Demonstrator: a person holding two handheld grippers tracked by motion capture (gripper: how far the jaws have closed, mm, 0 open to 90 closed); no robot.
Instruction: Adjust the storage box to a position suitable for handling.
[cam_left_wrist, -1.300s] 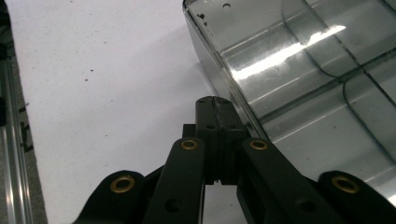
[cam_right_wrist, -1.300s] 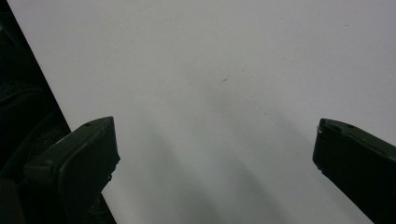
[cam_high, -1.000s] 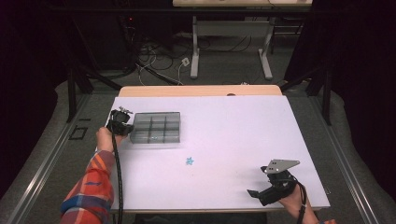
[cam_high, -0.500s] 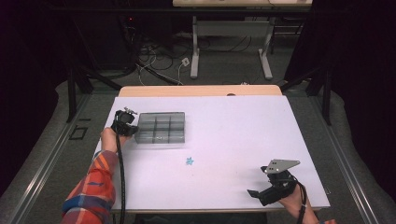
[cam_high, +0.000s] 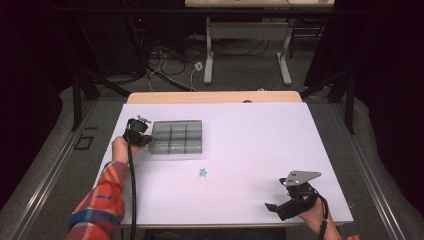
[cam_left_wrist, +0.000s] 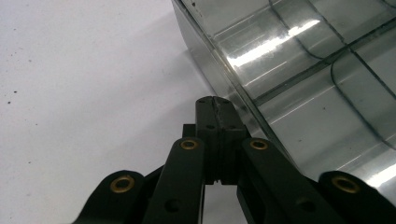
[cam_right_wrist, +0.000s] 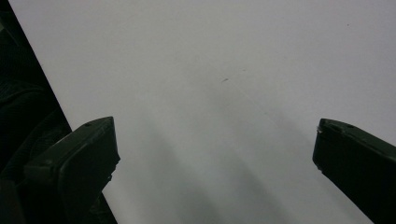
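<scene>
Two grippers: our left gripper (cam_high: 143, 139), jaws pressed together on nothing, touches the clear divided box (cam_high: 177, 136); right of the box, our right gripper (cam_high: 278, 206) rests wide open, empty; a small blue star (cam_high: 202, 172) lies between

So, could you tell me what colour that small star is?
Blue, perhaps teal; the star shows best in the high view.

Closed tongs (cam_left_wrist: 213, 103) seemingly touching clear box (cam_left_wrist: 317, 79)

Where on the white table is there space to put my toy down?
The whole middle and far right of the table is bare, between the clear box and the right gripper. It's crowded at the left, where the left gripper meets the box. A blue star sits mid-table.
</scene>
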